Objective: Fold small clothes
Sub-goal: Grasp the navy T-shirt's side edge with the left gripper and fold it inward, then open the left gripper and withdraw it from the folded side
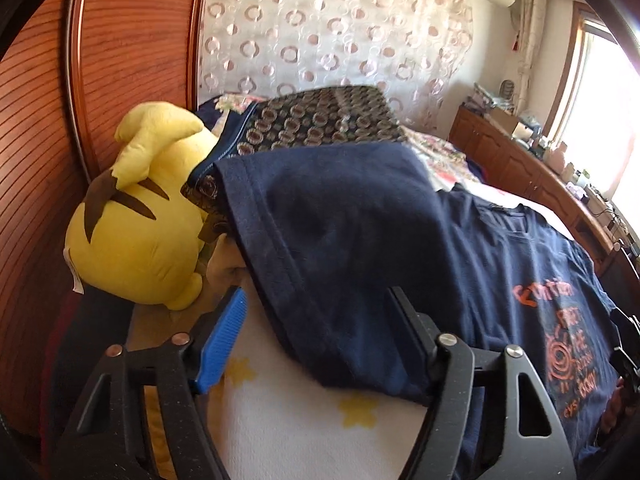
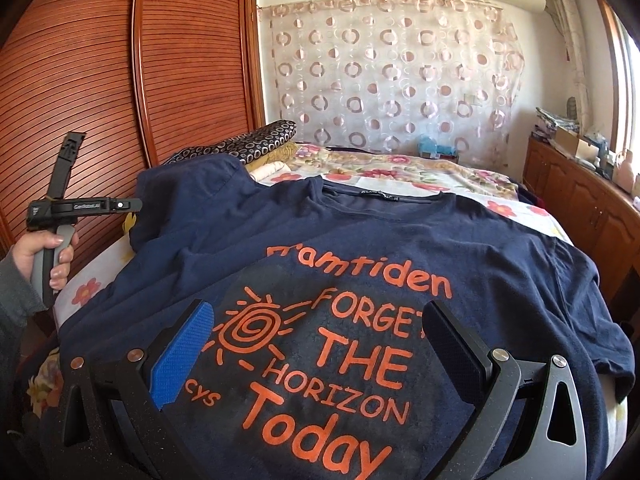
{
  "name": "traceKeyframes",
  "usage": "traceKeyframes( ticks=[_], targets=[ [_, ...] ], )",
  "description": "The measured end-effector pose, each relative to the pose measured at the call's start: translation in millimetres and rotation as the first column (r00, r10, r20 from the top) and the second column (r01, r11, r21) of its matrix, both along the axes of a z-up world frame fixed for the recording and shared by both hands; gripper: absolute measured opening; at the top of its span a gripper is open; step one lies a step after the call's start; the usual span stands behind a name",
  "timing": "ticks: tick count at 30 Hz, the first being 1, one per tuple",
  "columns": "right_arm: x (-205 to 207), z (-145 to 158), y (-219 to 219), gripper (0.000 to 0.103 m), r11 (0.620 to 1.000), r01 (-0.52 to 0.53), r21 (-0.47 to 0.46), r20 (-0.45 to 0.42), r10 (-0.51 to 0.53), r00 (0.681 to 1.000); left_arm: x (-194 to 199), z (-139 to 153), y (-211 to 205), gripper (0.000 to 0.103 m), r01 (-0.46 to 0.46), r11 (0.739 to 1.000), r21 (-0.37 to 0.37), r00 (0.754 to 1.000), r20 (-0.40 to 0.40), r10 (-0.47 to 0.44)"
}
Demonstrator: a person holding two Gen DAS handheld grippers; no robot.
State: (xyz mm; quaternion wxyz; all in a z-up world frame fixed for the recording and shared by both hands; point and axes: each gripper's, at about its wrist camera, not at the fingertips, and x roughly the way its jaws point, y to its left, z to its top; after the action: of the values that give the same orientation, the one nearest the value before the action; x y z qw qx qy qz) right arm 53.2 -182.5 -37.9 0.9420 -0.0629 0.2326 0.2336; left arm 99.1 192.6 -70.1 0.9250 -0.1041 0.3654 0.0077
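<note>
Navy T-shirt (image 2: 400, 240) lies spread face up on the bed (image 2: 400, 176), its orange print reading "FORGET THE HORIZON Today" with a spiral sun beside the words. Nearest in the right wrist view, the right tool (image 2: 316, 332) hovers over that print with its jaws standing wide apart and nothing clamped between them. In the left wrist view, the left tool (image 1: 316, 304) sits at the shirt's left sleeve (image 1: 340, 248); the sleeve's hemmed edge lies between the blue pad (image 1: 222, 340) and the black finger, but the pads stand apart from it and do not press on the cloth. The right wrist view shows the person's left hand (image 2: 44, 256) gripping that tool's handle at the bed's left edge. Just beyond the sleeve rests a yellow plush toy (image 1: 140, 224) against the slatted wooden wardrobe (image 2: 100, 92). Behind it is a dark patterned cushion (image 1: 320, 120). Farthest back, a curtain with ring motifs (image 2: 392, 76) hangs on the wall.
</note>
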Motion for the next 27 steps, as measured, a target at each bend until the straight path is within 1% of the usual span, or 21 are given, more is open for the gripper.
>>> traceKeyframes(
  ticks=[2, 5, 7, 9, 10, 11, 12, 13, 14, 15, 16, 17, 19, 23, 27],
  targets=[
    [1.2, -0.8, 0.1, 0.103, 1.0, -0.003, 0.0, -0.003, 0.003, 1.0, 6.9, -5.4, 3.1, 0.071, -0.003, 1.0, -0.011, 1.0, -0.03, 0.002],
    [2.9, -0.6, 5.6, 0.103, 1.0, -0.006, -0.002, -0.004, 0.006, 1.0, 13.0, -10.9, 7.3, 0.071, 0.015, 0.999, -0.044, 0.998, -0.057, -0.017],
    [2.6, -1.0, 5.3, 0.103, 1.0, -0.008, -0.001, -0.006, 0.008, 1.0, 13.2, -12.3, 6.9, 0.071, 0.036, 0.997, -0.071, 0.998, -0.056, -0.04],
    [3.9, -1.2, 4.9, 0.103, 1.0, -0.006, 0.003, -0.01, 0.006, 1.0, 13.3, -12.6, 6.5, 0.071, 0.049, 0.996, -0.077, 0.997, -0.053, -0.053],
    [5.5, -1.4, 4.8, 0.103, 1.0, -0.007, 0.006, -0.012, 0.007, 1.0, 13.7, -12.8, 6.5, 0.069, 0.05, 0.996, -0.077, 0.997, -0.053, -0.054],
    [6.5, -1.6, 5.0, 0.103, 1.0, -0.006, 0.008, -0.015, 0.006, 1.0, 14.6, -13.0, 6.8, 0.061, 0.053, 0.996, -0.078, 0.997, -0.052, -0.057],
    [8.2, -1.8, 5.2, 0.103, 1.0, -0.006, 0.009, -0.017, 0.006, 1.0, 15.5, -14.2, 7.6, 0.057, 0.061, 0.995, -0.084, 0.996, -0.054, -0.066],
    [8.3, -2.1, 5.6, 0.103, 1.0, -0.007, 0.01, -0.018, 0.007, 1.0, 15.7, -15.1, 9.9, 0.047, 0.07, 0.993, -0.096, 0.996, -0.052, -0.076],
    [9.1, -2.2, 5.5, 0.103, 1.0, -0.008, 0.01, -0.019, 0.008, 1.0, 16.0, -15.1, 11.2, 0.028, 0.077, 0.991, -0.106, 0.995, -0.049, -0.082],
    [9.3, -2.4, 5.8, 0.103, 1.0, -0.008, 0.009, -0.019, 0.009, 1.0, 16.6, -14.5, 12.1, 0.021, 0.081, 0.991, -0.109, 0.995, -0.048, -0.086],
    [9.1, -2.6, 6.2, 0.103, 1.0, -0.009, 0.009, -0.019, 0.009, 1.0, 13.2, -11.2, 11.7, 0.011, 0.08, 0.992, -0.099, 0.996, -0.036, -0.084],
    [8.8, -3.0, 6.2, 0.103, 1.0, -0.01, 0.009, -0.019, 0.01, 1.0, 12.2, -7.6, 10.5, 0.006, 0.081, 0.993, -0.087, 0.996, -0.023, -0.083],
    [8.4, -3.5, 6.1, 0.103, 1.0, -0.012, 0.01, -0.02, 0.012, 1.0, 2.5, 8.1, 2.7, 0.005, 0.104, 0.992, -0.072, 0.994, 0.028, -0.103],
    [10.6, -2.1, 5.6, 0.103, 1.0, -0.016, 0.003, -0.024, 0.017, 1.0, -1.0, 41.1, -28.7, 0.005, 0.175, 0.984, -0.033, 0.981, 0.089, -0.172],
    [13.0, 2.8, 1.1, 0.103, 1.0, -0.007, -0.005, -0.011, 0.006, 1.0, 8.2, 71.7, -73.3, 0.004, 0.277, 0.961, 0.003, 0.953, 0.129, -0.275]
  ],
)
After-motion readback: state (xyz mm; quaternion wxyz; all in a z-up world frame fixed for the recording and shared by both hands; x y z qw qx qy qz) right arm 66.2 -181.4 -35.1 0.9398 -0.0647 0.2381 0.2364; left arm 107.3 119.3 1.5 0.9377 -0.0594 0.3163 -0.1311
